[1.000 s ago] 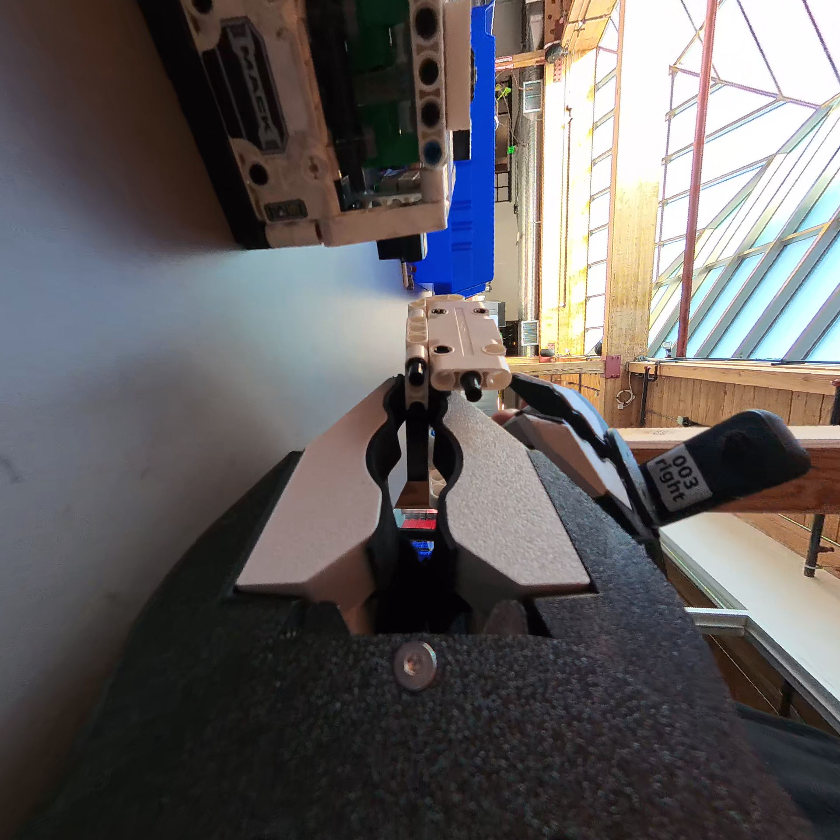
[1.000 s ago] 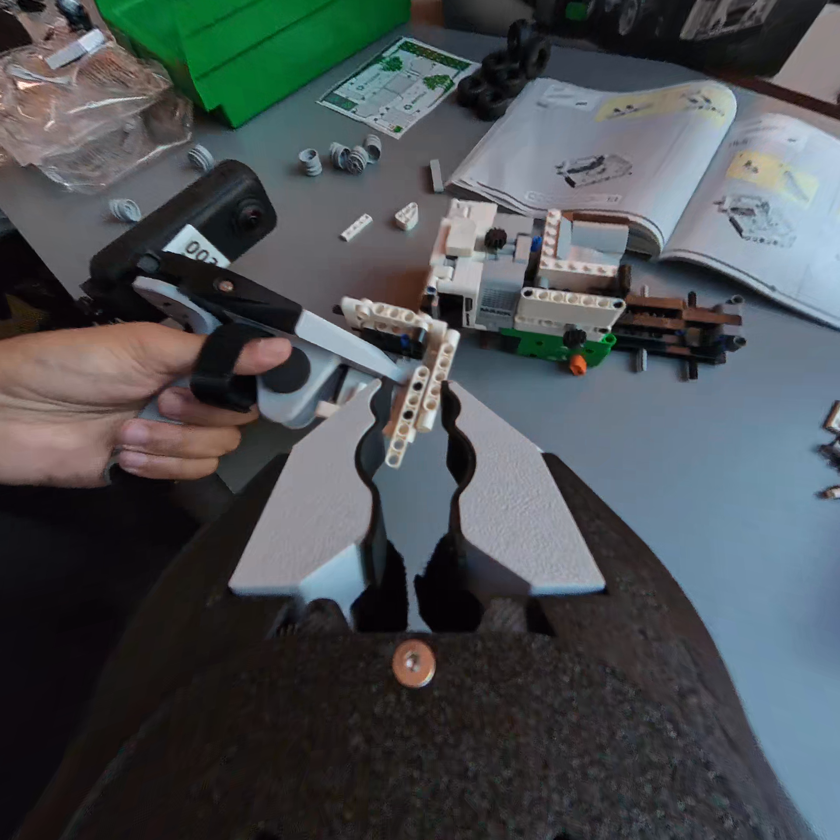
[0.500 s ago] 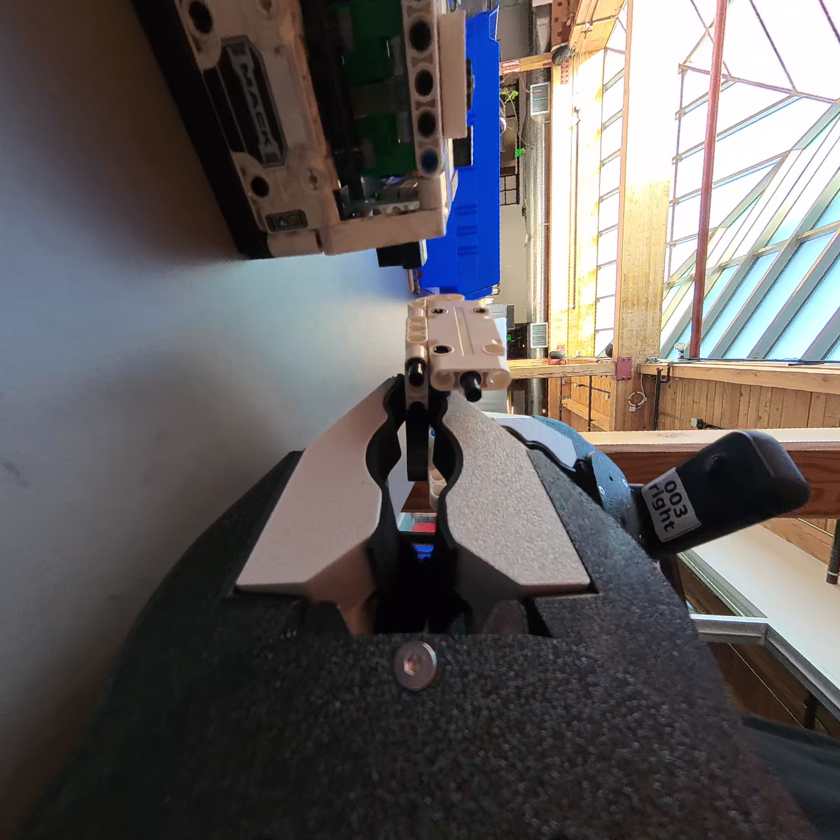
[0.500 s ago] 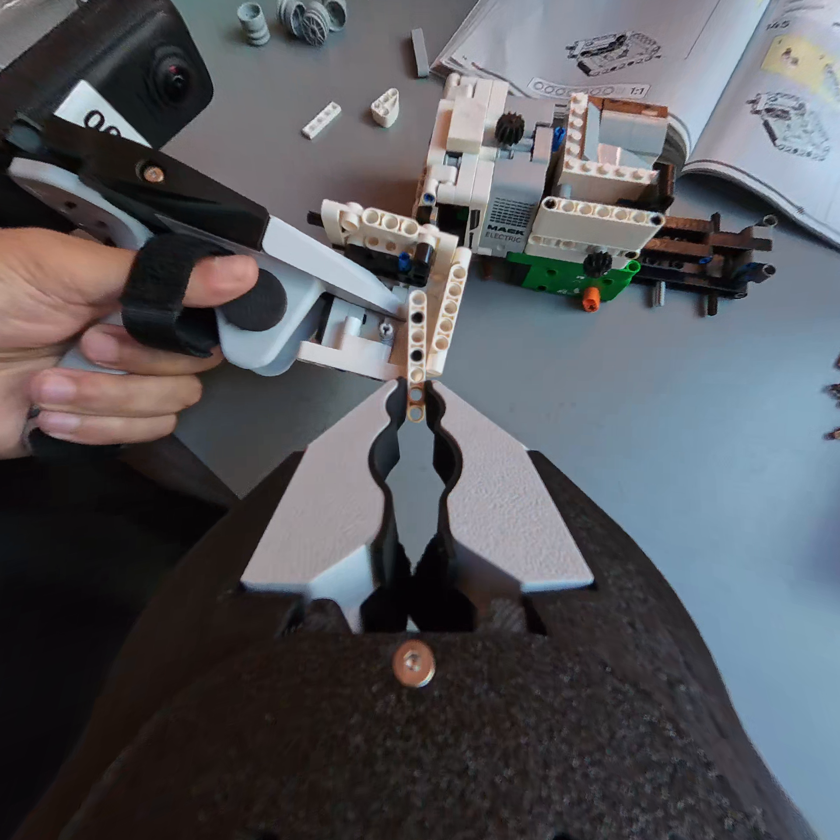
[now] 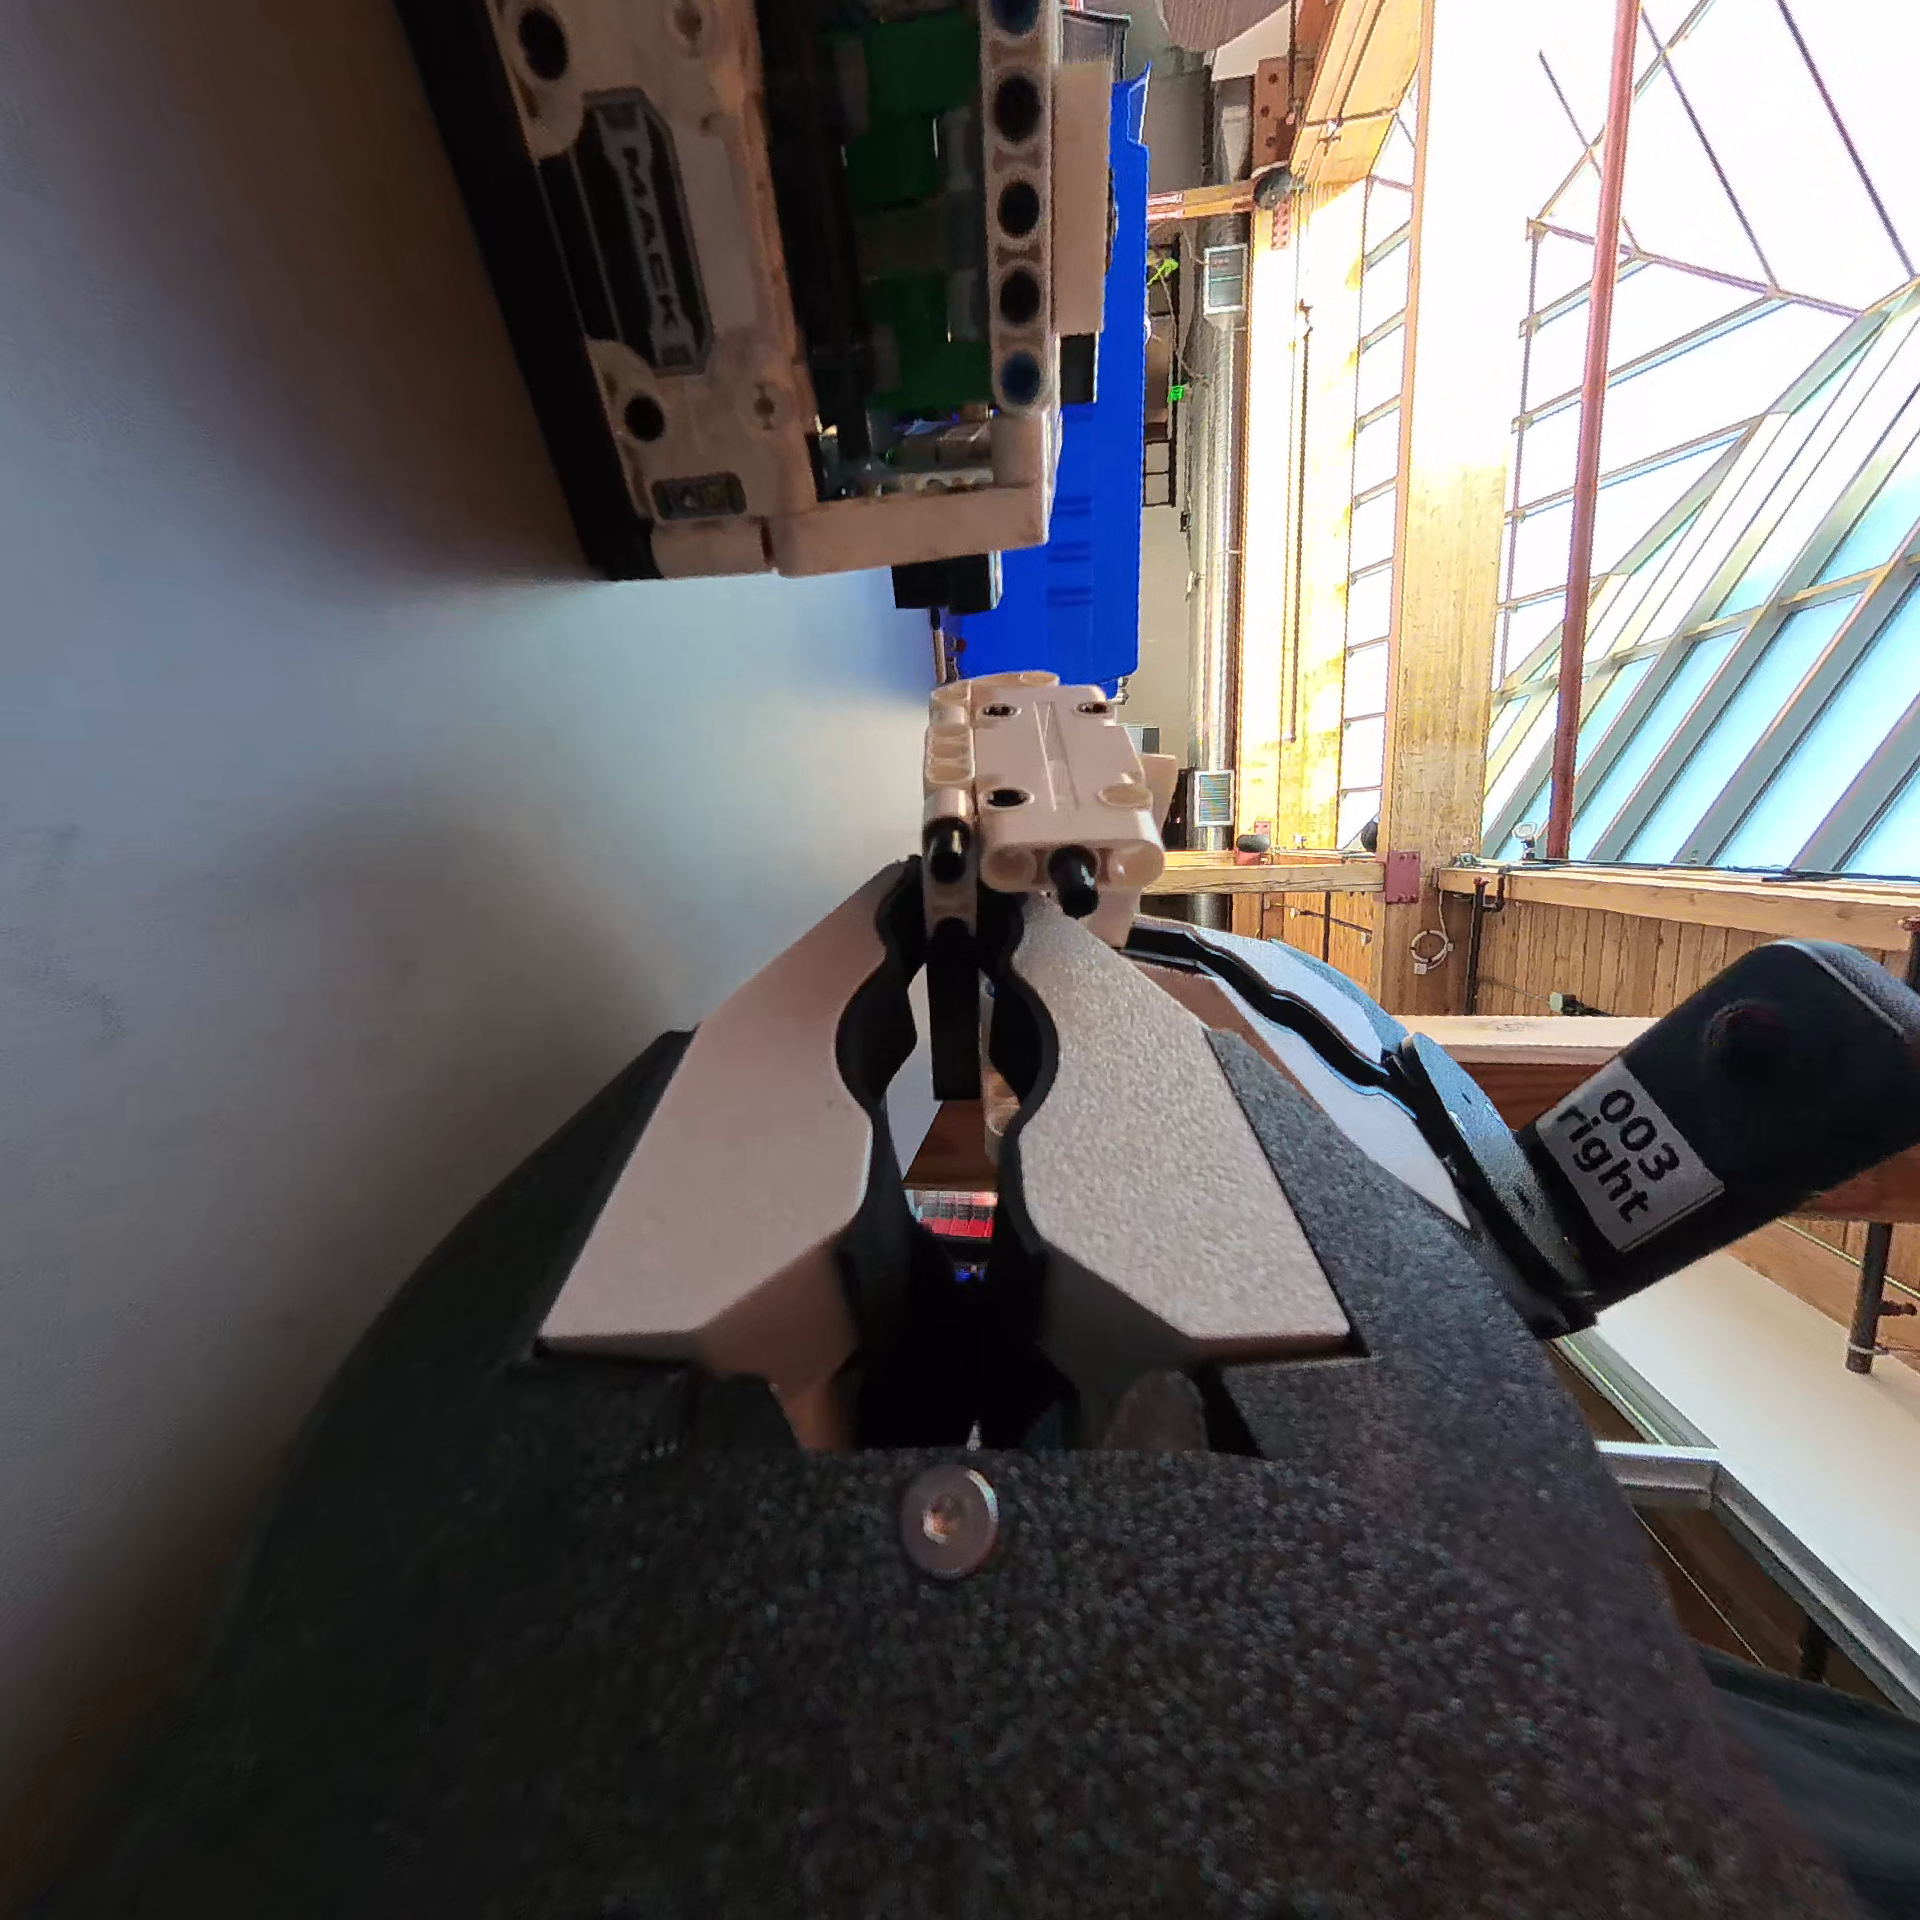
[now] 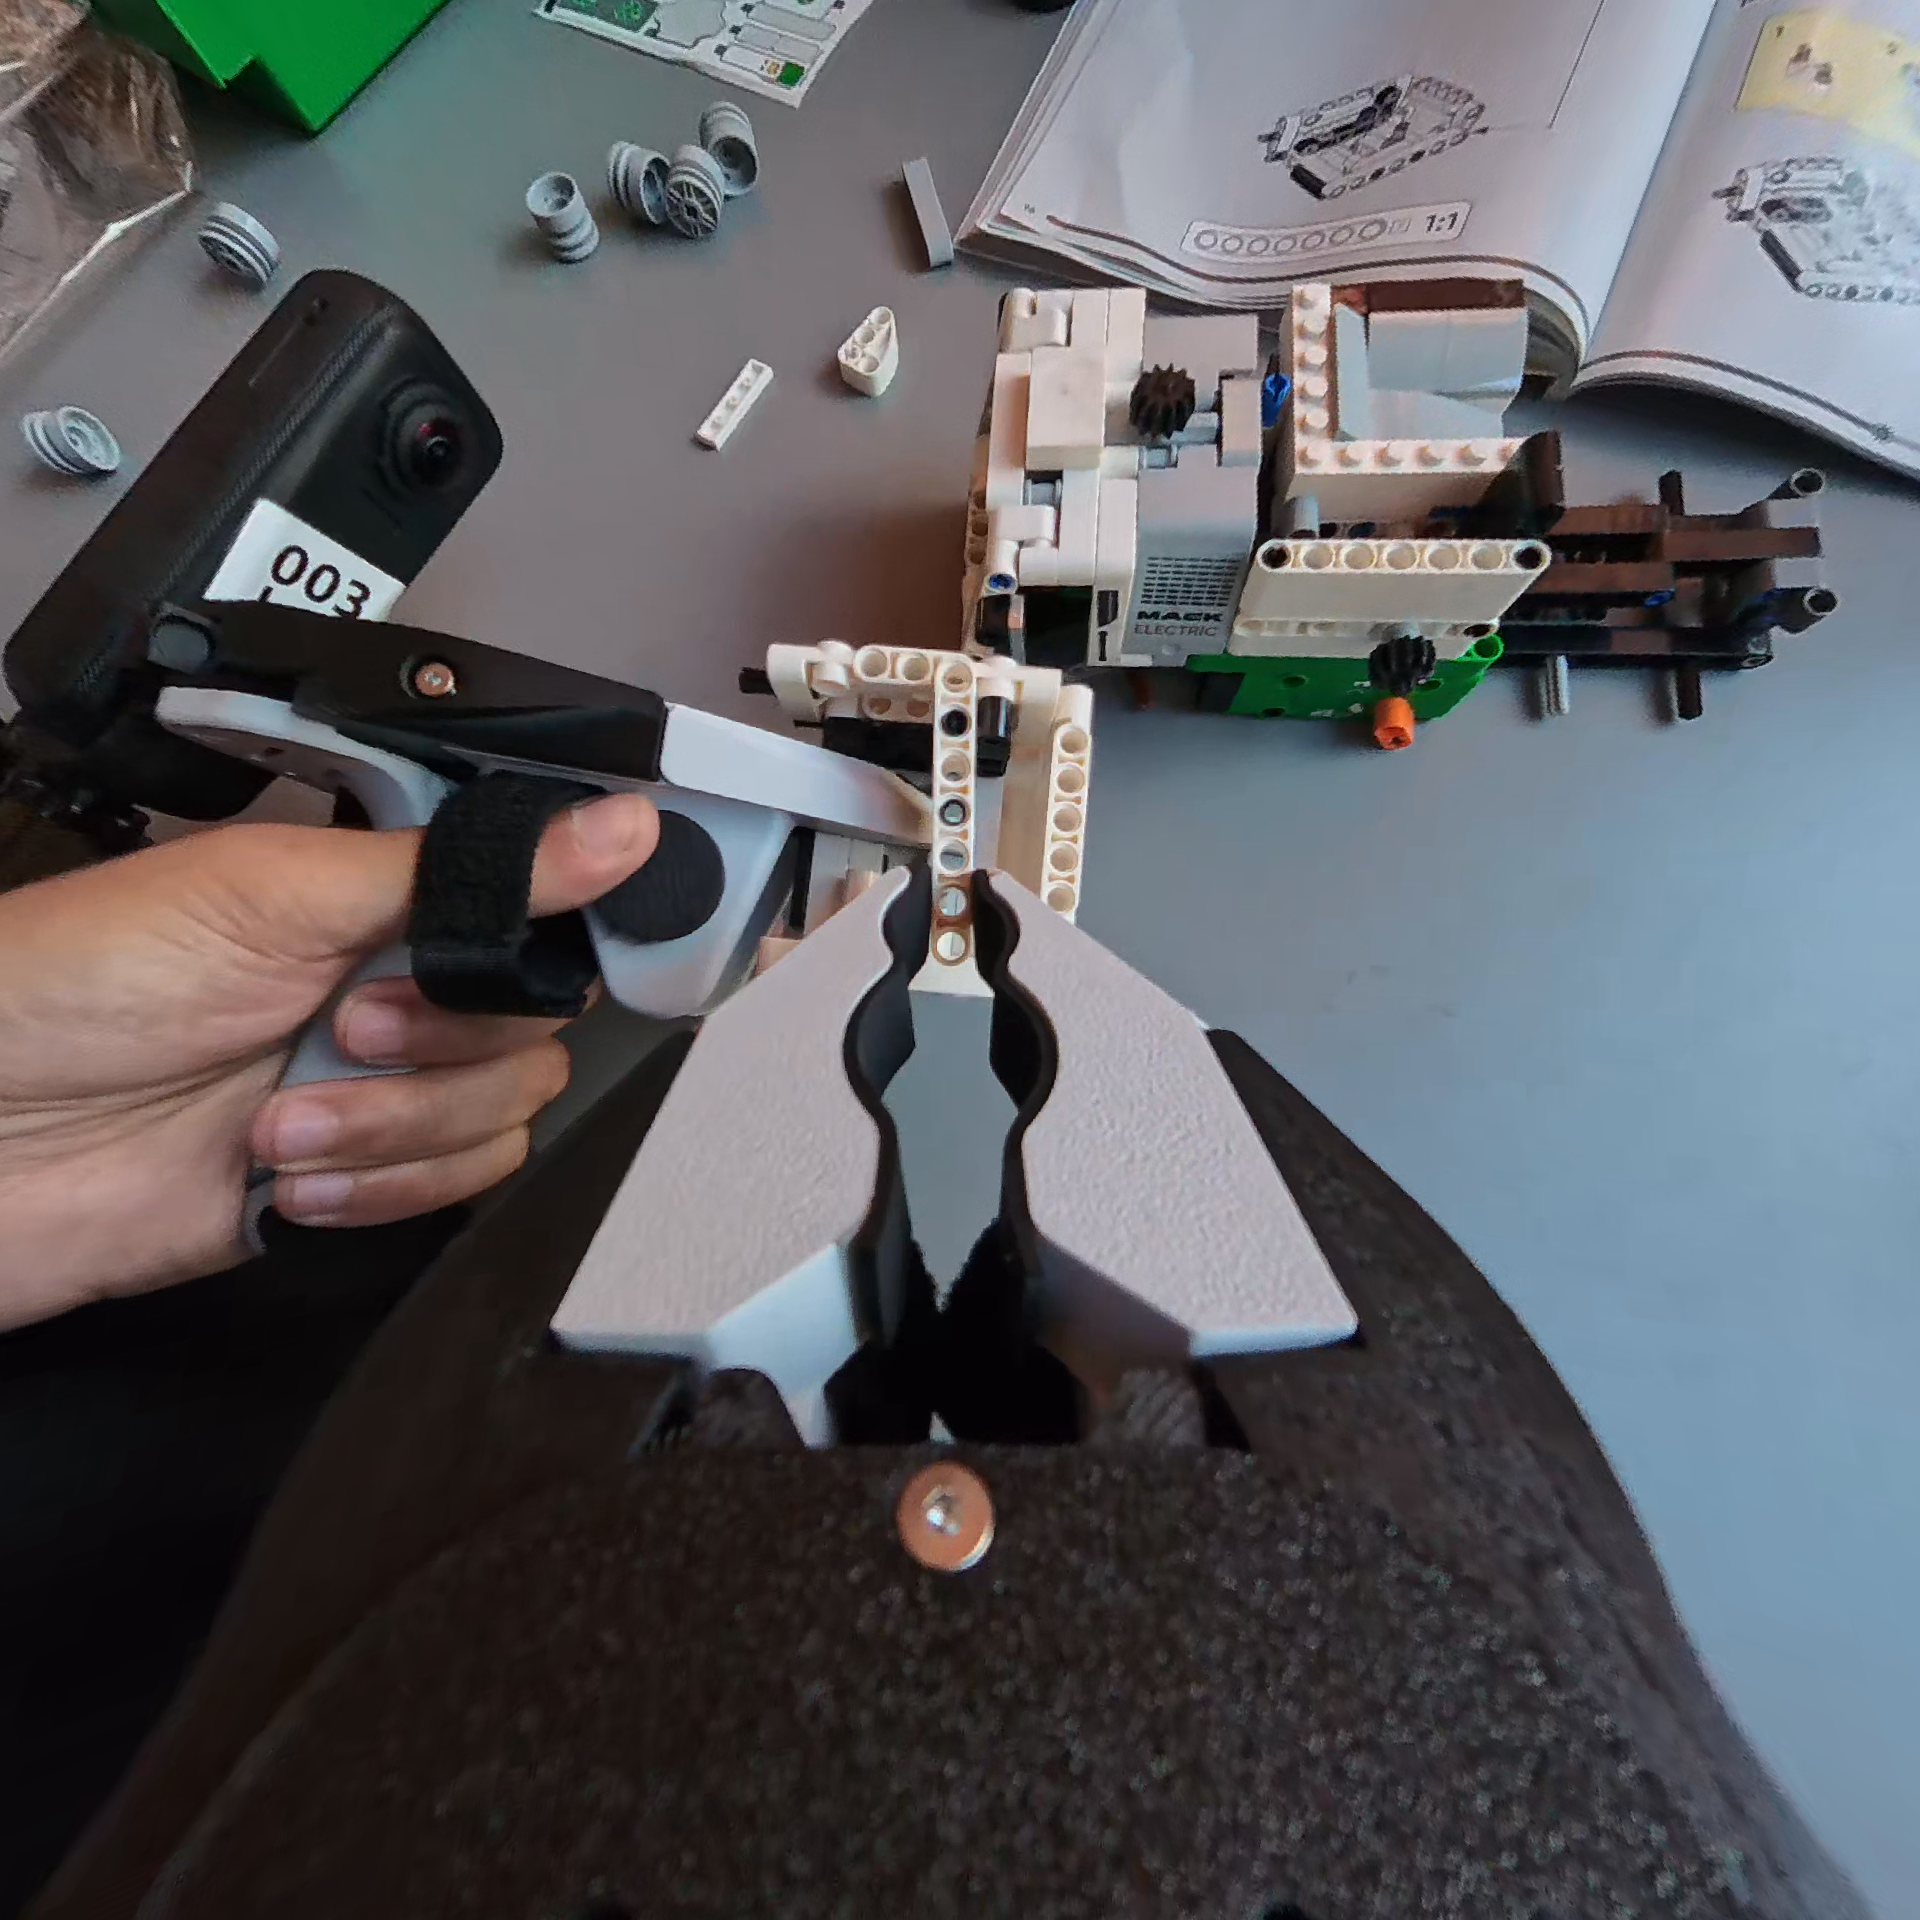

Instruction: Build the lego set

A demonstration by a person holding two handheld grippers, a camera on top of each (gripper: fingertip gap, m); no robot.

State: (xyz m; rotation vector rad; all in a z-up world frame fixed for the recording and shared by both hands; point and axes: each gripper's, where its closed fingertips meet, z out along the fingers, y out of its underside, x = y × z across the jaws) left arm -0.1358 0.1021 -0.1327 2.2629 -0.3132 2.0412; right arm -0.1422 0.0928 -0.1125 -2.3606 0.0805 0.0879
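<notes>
My left gripper (image 5: pixel 954 914) is shut on a small white and black lego sub-assembly (image 5: pixel 1039 790), held above the grey table. In the right wrist view the same gripper (image 6: pixel 894 821) comes in from the left in a person's hand (image 6: pixel 208 1039). My right gripper (image 6: pixel 951 914) is shut on the lower end of a white holed beam (image 6: pixel 953 831) that stands against that sub-assembly (image 6: pixel 914 707). The partly built white, grey and green truck (image 6: pixel 1247 540) lies on the table just behind; it also shows in the left wrist view (image 5: pixel 810 291).
An open instruction booklet (image 6: pixel 1455 156) lies behind the truck. Grey wheel hubs (image 6: pixel 665 177), small white pieces (image 6: pixel 868 353) and a grey bar (image 6: pixel 927 213) are scattered at the back left. A green bin (image 6: pixel 270 42) and a plastic bag (image 6: pixel 62 187) sit far left. Both grippers' tips are close together, under 4 cm apart.
My right gripper closed on the white beam, turned it upright and brought it against the sub-assembly in my left gripper. The left gripper moved slightly nearer the truck.
</notes>
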